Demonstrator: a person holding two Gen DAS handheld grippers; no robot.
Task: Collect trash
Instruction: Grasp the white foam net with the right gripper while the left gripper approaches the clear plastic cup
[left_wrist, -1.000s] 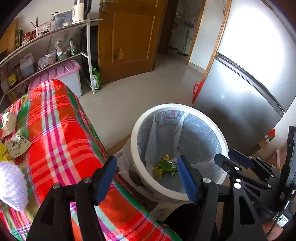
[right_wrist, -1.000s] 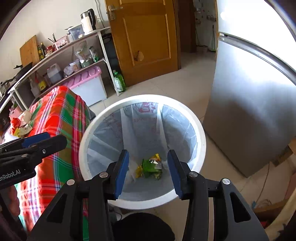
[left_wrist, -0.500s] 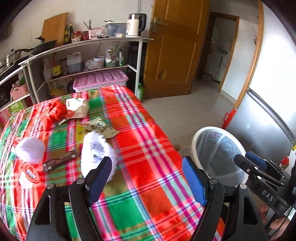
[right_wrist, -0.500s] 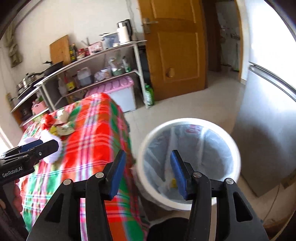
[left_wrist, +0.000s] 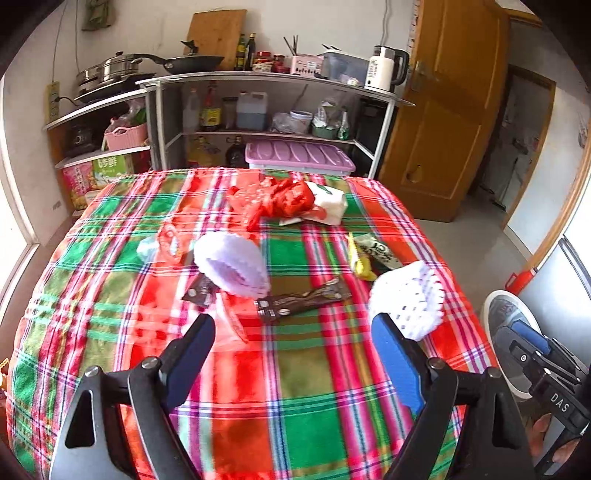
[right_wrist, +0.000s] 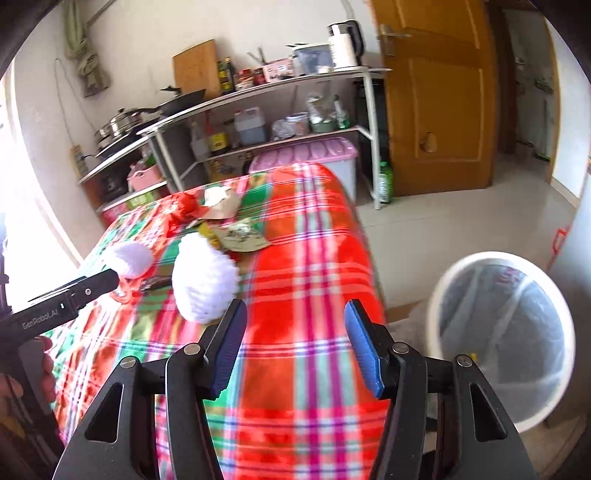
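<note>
Trash lies on the plaid tablecloth (left_wrist: 295, 369): two white foam nets (left_wrist: 232, 267) (left_wrist: 408, 304), a brown wrapper (left_wrist: 303, 301), a red plastic bag (left_wrist: 277, 199), a white paper bag (left_wrist: 330, 201) and a yellow-green packet (left_wrist: 369, 253). My left gripper (left_wrist: 293, 360) is open and empty above the table's near half. My right gripper (right_wrist: 293, 345) is open and empty over the table's right edge, next to one foam net (right_wrist: 203, 280). The white lined bin (right_wrist: 502, 332) stands on the floor to the right.
A metal shelf rack (left_wrist: 258, 110) with bottles, pans and a kettle stands behind the table. A pink-lidded box (left_wrist: 299, 157) sits under it. A wooden door (right_wrist: 443, 92) is at the back right. A steel fridge (left_wrist: 576, 273) is beside the bin.
Both grippers have swung left from over the bin toward the table. The left now faces the trash on the cloth; the right has the bin at its right side.
</note>
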